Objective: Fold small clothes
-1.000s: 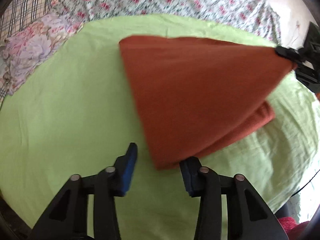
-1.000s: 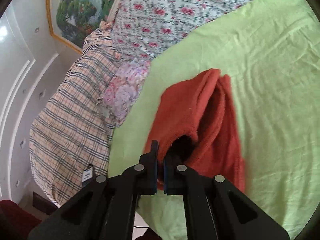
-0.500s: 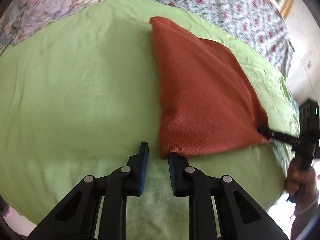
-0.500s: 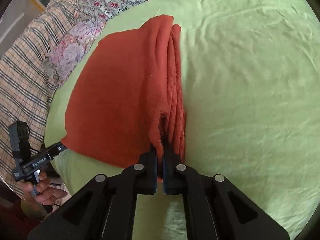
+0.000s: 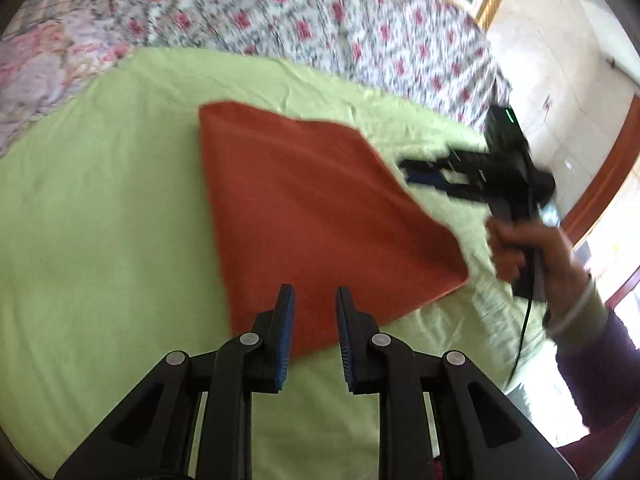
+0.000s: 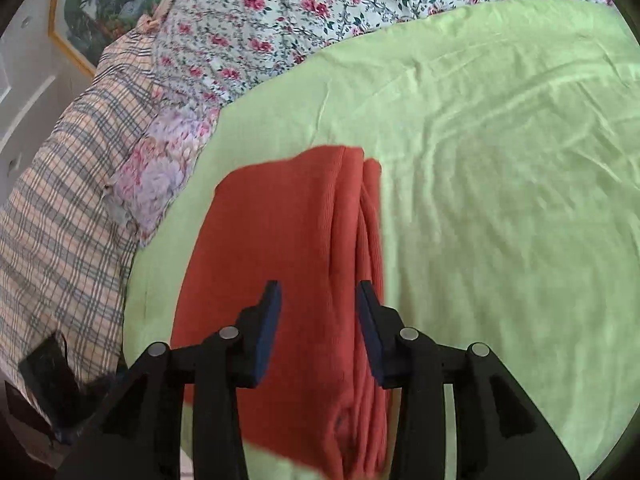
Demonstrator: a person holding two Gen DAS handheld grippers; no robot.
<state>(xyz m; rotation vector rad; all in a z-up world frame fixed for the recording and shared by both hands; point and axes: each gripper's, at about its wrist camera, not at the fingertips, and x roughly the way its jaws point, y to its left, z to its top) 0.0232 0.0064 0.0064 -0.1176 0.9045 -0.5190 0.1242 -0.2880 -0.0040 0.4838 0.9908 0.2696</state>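
Note:
A rust-red knitted garment lies folded flat on the green sheet. My left gripper is open and empty, its fingertips over the garment's near edge. In the left wrist view the right gripper hovers open past the garment's far right edge, held by a hand. In the right wrist view the garment shows stacked layers along its right side, and my right gripper is open above it, holding nothing.
A floral quilt and a plaid blanket lie at the bed's far side. A framed picture hangs on the wall. A dark object sits at the lower left of the right wrist view.
My right gripper has opened and let go of the garment's corner, then drawn back. The garment now lies flat. My left gripper has opened wider and moved over the near edge.

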